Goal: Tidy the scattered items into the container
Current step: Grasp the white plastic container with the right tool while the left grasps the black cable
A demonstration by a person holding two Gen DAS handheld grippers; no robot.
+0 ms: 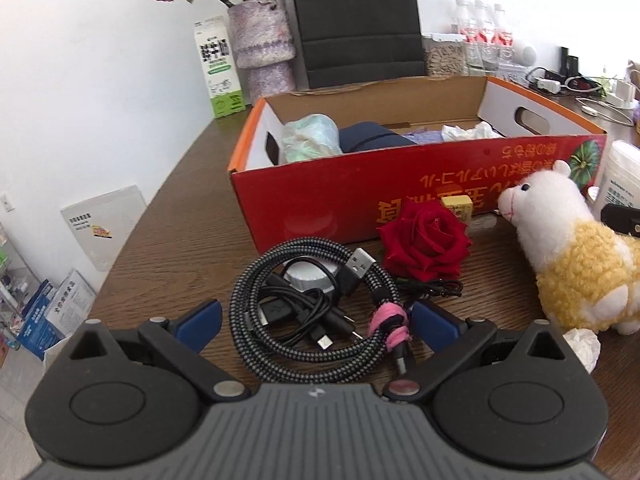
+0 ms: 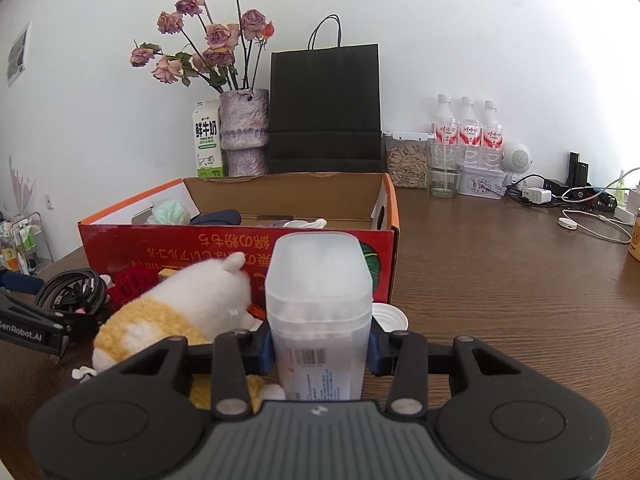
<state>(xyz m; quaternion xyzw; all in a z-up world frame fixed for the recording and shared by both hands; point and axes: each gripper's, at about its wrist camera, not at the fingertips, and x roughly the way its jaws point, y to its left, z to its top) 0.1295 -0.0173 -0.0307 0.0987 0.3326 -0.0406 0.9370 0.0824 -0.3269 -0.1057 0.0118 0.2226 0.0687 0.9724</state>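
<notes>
A dark wooden table [image 2: 500, 264] meets a white wall [image 2: 460, 40]. The right gripper [image 2: 320, 354] clamps a translucent plastic container [image 2: 318, 304]. The left gripper [image 1: 316, 320] stands spread wide around coiled cables [image 1: 304, 312], near a red cardboard box [image 1: 360, 196].

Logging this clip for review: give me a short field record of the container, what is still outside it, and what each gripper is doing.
container: red cardboard box, open, already holding several items
still on table: coiled cables, red rose, plush alpaca
left gripper: open, fingers either side of the coiled cables
right gripper: shut on translucent plastic jar, jar upright
table: brown wood
</notes>
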